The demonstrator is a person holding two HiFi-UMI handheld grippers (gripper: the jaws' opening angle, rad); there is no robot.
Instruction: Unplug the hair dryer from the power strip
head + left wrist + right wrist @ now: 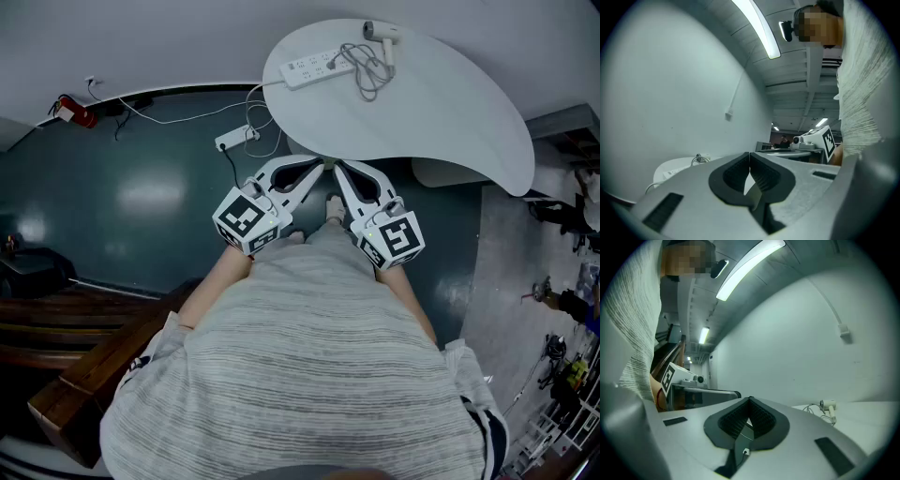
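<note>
A white hair dryer (382, 34) lies at the far edge of the white table (441, 103), its grey cord (366, 71) coiled beside it. The cord runs to a white power strip (307, 67) on the table's far left. Both grippers are held close to the person's body, short of the table. My left gripper (325, 165) is shut with nothing in it, tips touching. My right gripper (336, 166) is shut and empty too. The right gripper view shows the hair dryer (828, 405) far off; the left gripper view shows the power strip (677, 171) and cord (699, 160).
A second white power strip (236, 138) lies on the dark floor with white cables trailing left along the wall. A red object (75, 112) sits by the wall. Wooden furniture (84, 375) stands at lower left. Clutter lines the right side.
</note>
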